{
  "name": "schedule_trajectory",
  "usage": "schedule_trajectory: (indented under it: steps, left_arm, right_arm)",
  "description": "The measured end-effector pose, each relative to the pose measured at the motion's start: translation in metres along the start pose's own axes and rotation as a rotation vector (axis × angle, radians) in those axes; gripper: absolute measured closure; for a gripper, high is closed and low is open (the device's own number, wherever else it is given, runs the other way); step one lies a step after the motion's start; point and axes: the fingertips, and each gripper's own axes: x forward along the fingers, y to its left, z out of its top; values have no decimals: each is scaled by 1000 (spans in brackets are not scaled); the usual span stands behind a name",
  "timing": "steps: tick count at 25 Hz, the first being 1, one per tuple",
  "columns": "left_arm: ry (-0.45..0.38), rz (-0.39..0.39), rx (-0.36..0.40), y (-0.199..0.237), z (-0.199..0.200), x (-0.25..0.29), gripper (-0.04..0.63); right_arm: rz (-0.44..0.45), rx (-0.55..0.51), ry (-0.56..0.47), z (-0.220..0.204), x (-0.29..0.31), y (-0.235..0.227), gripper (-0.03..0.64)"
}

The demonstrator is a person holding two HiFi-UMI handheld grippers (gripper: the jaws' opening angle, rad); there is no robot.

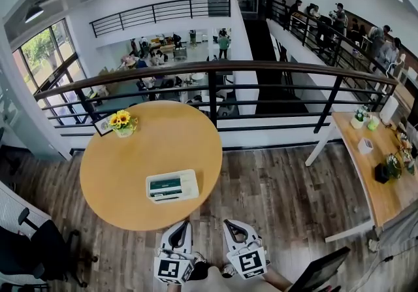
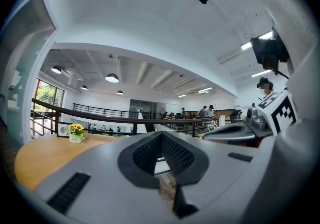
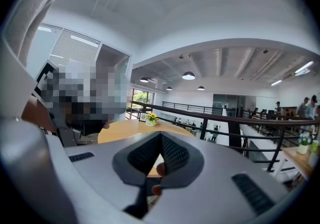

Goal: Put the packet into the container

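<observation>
A white shallow container (image 1: 172, 186) sits on the near side of the round wooden table (image 1: 117, 173). A green and white packet (image 1: 165, 186) appears to lie inside it. Both grippers hang low in the head view, just off the table's near edge, pointing toward it. My left gripper (image 1: 183, 225) (image 2: 161, 134) has its jaws together with nothing between them. My right gripper (image 1: 228, 224) (image 3: 161, 135) is likewise shut and empty, a little to the right of the container. Neither gripper touches the container or the packet.
A pot of sunflowers (image 1: 123, 122) and a small framed picture (image 1: 102, 127) stand at the table's far left. A dark railing (image 1: 215, 68) runs behind the table. A long desk (image 1: 372, 173) with small items is at the right, and a black chair (image 1: 39, 251) at the lower left.
</observation>
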Motion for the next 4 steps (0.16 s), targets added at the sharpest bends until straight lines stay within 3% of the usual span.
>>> schedule_trajectory:
  steps: [4]
  left_arm:
    - [3, -4, 4, 0, 0, 0, 591]
  right_arm:
    - [4, -34, 16, -1, 1, 0, 615]
